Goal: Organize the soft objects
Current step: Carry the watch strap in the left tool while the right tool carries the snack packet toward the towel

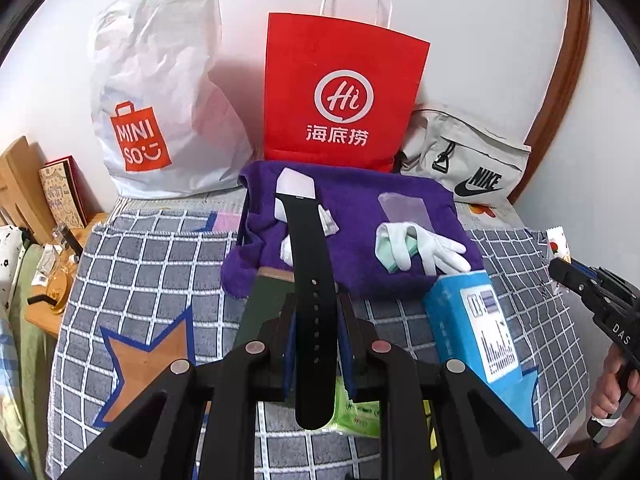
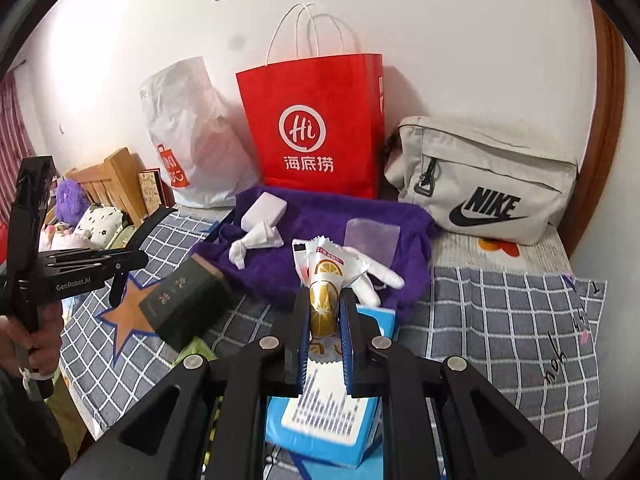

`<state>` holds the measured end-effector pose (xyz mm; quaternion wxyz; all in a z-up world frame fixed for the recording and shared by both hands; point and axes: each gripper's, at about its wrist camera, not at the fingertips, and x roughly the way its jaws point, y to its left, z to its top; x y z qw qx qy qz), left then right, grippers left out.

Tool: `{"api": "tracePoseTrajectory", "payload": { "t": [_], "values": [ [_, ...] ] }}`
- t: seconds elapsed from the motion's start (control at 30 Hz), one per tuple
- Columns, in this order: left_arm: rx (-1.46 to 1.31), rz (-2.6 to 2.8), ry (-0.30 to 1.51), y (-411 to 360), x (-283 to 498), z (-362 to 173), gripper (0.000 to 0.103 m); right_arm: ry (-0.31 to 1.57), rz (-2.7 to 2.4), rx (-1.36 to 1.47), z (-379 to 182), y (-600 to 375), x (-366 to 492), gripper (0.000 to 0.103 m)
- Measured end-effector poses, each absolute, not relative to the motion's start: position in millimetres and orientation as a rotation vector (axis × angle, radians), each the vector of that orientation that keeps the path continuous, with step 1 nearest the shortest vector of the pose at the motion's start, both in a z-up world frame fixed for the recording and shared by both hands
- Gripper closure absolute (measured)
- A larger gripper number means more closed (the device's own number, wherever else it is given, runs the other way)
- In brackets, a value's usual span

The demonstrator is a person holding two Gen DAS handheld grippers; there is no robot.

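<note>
In the left wrist view my left gripper (image 1: 316,312) is shut on a black watch strap (image 1: 310,256) with a white end, held above the bed. My right gripper (image 2: 326,300) is shut on a white snack packet (image 2: 326,268) printed with an orange slice. Behind both lies a purple towel (image 1: 352,208) (image 2: 320,216) carrying white gloves (image 1: 440,252) (image 2: 380,268), a lilac sheet (image 1: 404,208), a white block (image 2: 264,208) and a twisted tissue (image 2: 256,240). Each gripper shows at the edge of the other's view: the right gripper (image 1: 572,276), the left gripper (image 2: 166,211).
A red paper bag (image 1: 340,96), a white Miniso bag (image 1: 160,92) and a grey Nike bag (image 1: 468,164) stand against the wall. On the checked blanket (image 1: 152,264) lie a dark green box (image 2: 188,300), a blue box (image 1: 476,328) and a green tissue pack (image 1: 356,412). A wooden bedside stands left.
</note>
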<state>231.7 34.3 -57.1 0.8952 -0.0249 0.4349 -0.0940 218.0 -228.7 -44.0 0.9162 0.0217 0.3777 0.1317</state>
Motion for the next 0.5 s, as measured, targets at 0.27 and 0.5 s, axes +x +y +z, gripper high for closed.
{"api": "tracePoseTrajectory", "payload": {
  "t": [0.27,0.5],
  "values": [
    [-0.040,-0.172,0.917,36.7,253.6,-60.1,0.085,0.783,0.278,0.062,-47.7,-229.4,259.4,0.089],
    [-0.038,-0.161,0.927,37.7,272.5,-63.8,0.085,0.762,0.286,0.071,-40.9,-226.0,300.8,0.089]
  ]
}}
